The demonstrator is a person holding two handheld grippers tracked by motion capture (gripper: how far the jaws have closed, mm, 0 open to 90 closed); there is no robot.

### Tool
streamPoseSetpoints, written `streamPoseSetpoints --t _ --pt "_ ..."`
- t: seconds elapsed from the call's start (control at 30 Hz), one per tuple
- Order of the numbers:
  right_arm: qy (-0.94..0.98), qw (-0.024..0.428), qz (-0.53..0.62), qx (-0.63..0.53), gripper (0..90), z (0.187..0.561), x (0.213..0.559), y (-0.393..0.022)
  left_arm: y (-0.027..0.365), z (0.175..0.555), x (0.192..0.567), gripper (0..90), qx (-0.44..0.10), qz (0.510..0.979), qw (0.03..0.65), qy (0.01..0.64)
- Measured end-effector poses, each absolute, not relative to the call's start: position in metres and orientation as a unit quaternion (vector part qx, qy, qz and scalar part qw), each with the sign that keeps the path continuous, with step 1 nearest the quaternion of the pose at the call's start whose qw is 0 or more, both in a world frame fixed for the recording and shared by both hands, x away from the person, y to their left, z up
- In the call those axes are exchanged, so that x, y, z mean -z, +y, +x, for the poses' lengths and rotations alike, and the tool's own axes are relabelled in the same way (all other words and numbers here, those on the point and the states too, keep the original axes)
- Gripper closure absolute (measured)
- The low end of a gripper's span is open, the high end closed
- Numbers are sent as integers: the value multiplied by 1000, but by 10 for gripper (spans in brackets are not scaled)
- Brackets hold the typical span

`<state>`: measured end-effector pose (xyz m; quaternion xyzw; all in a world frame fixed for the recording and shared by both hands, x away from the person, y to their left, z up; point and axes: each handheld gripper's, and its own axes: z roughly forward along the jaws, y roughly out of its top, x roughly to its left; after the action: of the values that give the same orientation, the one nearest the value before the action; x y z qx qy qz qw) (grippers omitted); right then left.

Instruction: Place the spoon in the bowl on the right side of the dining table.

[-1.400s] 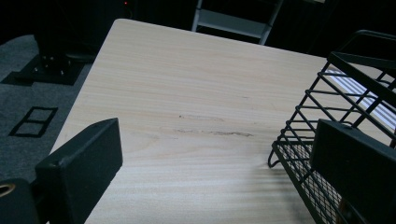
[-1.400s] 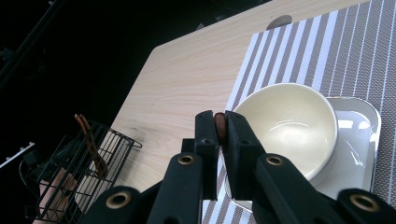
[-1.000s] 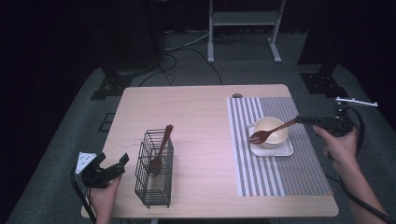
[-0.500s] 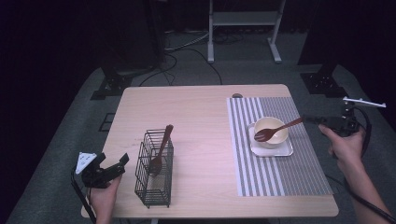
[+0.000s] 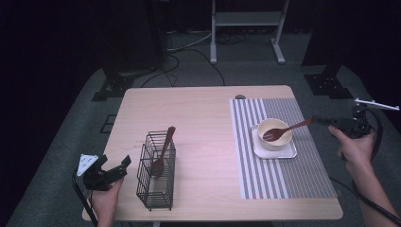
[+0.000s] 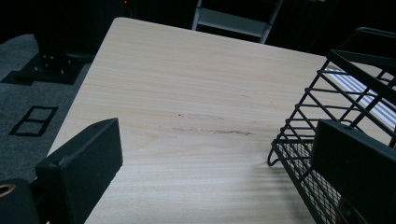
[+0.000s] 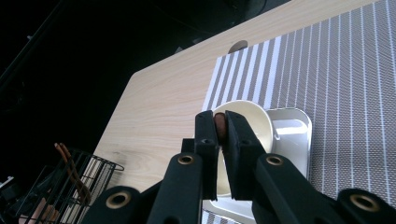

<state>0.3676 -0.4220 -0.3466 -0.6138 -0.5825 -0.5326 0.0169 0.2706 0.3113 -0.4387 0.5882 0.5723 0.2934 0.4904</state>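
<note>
So, right gripper (image 7: 219,122): clamped on dark wooden spoon (image 5: 283,131), right of frame.
Spoon tip: in cream bowl (image 5: 274,134); lower level, then release.
Left gripper (image 5: 115,169): jaws wide, empty, lower left.

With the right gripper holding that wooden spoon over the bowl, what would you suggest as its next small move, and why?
Probably lower the spoon a little and open. The right gripper is clamped on the handle end, the spoon's head sits inside the cream bowl on the white tray, and the handle slants up past the rim, so the bowl should catch it.
</note>
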Motion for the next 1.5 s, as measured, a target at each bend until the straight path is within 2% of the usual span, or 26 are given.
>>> streamPoseSetpoints --t 0.7,1.5 --pt "-572 4 -632 522 836 368 357 -431 311 271 439 16 -291 589 489 573" --pt "-569 15 -637 520 832 371 372 -430 311 272 440 16 -292 589 489 574"
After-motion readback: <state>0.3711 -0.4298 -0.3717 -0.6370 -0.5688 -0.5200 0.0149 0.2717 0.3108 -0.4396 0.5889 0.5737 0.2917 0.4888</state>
